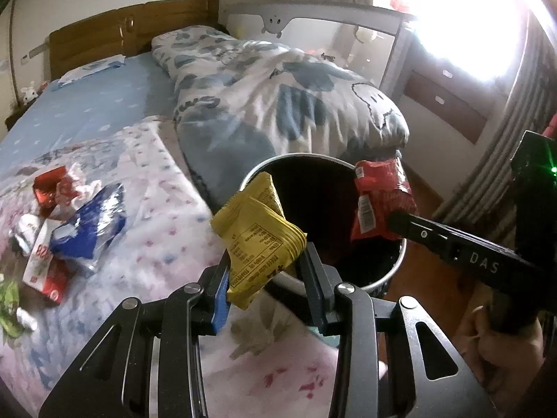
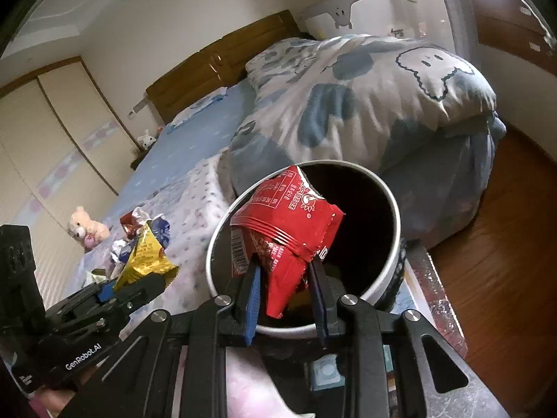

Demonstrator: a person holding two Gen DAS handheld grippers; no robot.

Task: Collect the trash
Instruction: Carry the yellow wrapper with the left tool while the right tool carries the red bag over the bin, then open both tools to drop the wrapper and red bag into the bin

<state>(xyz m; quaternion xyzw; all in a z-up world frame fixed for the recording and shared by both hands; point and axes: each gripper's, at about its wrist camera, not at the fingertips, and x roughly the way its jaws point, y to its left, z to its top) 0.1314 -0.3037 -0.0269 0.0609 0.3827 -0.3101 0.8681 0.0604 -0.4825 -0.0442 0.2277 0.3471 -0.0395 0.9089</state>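
A yellow wrapper (image 1: 259,233) is being gripped between the jaws of the left tool (image 1: 266,271) and is being held at the near rim of the bin (image 1: 397,264), beside the bed (image 1: 167,216). A red wrapper (image 2: 289,233) is being clamped by the right tool (image 2: 285,278) and is being held over the bin's dark mouth. More wrappers (image 1: 69,226) are lying on the bed, well apart from the bin.

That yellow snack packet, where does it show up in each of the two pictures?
Left wrist view: yellow packet at centre, pinched in the left gripper.
Right wrist view: yellow packet at lower left, beside the bin.
Shared landmark: the round white-rimmed bin.
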